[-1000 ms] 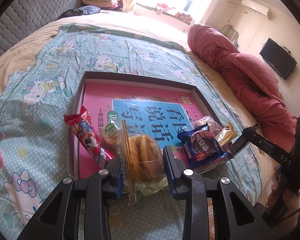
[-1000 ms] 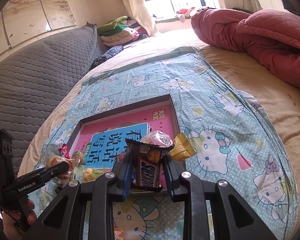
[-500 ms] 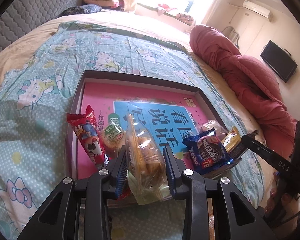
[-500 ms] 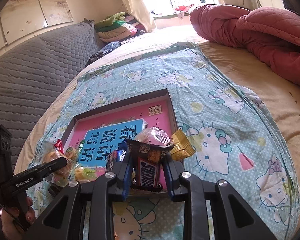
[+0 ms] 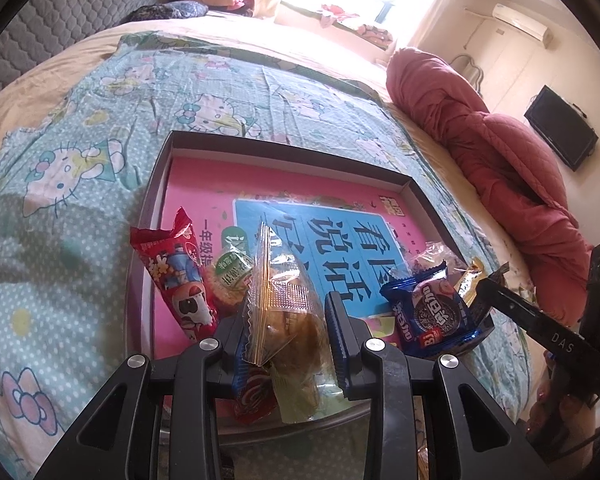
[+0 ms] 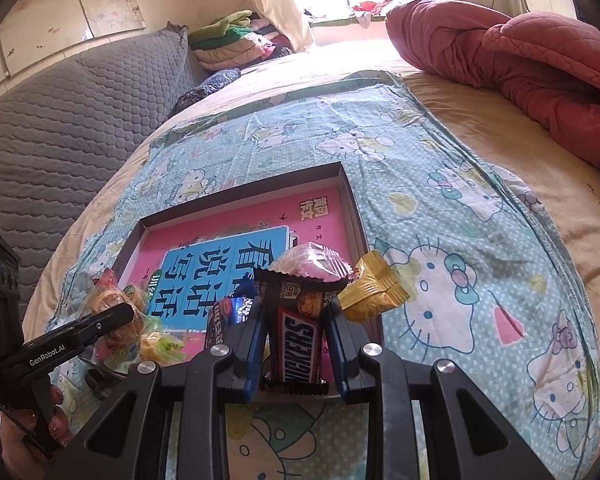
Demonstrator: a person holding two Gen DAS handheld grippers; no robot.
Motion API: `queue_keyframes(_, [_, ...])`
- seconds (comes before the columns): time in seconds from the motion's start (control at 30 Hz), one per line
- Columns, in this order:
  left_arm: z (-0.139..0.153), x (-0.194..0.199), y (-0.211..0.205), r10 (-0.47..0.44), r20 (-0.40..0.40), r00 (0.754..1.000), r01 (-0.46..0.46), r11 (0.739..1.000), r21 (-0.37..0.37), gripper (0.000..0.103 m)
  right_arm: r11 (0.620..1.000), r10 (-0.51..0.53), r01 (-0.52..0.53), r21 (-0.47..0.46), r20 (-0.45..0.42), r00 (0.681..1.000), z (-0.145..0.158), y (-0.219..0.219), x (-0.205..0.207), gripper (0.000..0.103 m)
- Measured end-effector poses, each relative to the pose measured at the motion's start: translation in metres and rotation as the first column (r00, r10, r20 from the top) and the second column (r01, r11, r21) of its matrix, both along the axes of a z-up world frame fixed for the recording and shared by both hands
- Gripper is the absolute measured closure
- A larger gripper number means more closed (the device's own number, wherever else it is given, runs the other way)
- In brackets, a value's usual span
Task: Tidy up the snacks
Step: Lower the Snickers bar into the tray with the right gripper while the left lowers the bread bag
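A shallow dark box [image 5: 284,146] [image 6: 240,190] with a pink and blue printed bottom lies on the bed. My left gripper [image 5: 290,330] is shut on a clear bag of biscuits [image 5: 284,312], held over the box's near edge. Beside it lie a red snack pack [image 5: 172,276], a small green-label pack [image 5: 232,272] and a blue cookie pack [image 5: 432,312]. My right gripper [image 6: 296,344] is shut on a Snickers bar [image 6: 300,340] over the box's near right corner. A pink wrapped snack [image 6: 312,260] and a gold wrapper [image 6: 372,292] lie just beyond it.
The box rests on a teal cartoon-print sheet [image 6: 440,200] on a beige bed. A red quilt [image 6: 520,64] is bundled at the right. A grey padded headboard [image 6: 60,120] and folded clothes [image 6: 228,40] stand at the far left.
My left gripper has moved forward over the box's near edge with the biscuit bag, which now stands more edge-on. My right gripper has edged closer to the box, still holding the Snickers bar.
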State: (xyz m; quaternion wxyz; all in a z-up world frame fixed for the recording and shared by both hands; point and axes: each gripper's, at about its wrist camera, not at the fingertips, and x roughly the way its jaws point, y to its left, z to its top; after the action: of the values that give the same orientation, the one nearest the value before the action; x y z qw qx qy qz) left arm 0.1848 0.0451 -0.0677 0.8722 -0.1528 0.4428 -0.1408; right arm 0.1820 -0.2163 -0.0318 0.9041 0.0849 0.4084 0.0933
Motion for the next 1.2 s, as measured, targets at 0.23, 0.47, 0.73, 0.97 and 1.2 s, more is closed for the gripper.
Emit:
queue_keyframes(0.23, [-0.003,0.002,-0.001,-0.002,0.004,1.0,0.002,1.0,-0.006,0.069,1.0,0.002,-0.002,0.01,-0.022,1.0,-0.006,0.004,0.007,0.074])
queue_keyframes(0.47, [-0.007,0.004,-0.002,-0.015,-0.008,1.0,0.014,0.999,-0.031,0.069,1.0,0.013,-0.012,0.016,-0.04,0.999,-0.012,0.009,0.012,0.074])
queue_keyframes(0.73, [-0.008,0.003,0.0,-0.013,-0.011,1.0,0.013,0.999,-0.051,0.069,1.0,0.006,-0.005,0.015,-0.056,0.998,-0.015,0.011,0.017,0.074])
queue_keyframes(0.97, [-0.007,0.002,0.002,-0.016,-0.016,1.0,0.015,0.998,-0.062,0.069,1.0,-0.002,0.004,0.024,-0.052,0.999,-0.012,0.008,0.016,0.074])
queue_keyframes(1.2, [-0.007,0.001,0.002,-0.024,-0.026,0.999,0.022,0.998,-0.063,0.068,0.999,-0.006,0.008,0.031,-0.05,0.999,-0.009,0.006,0.014,0.073])
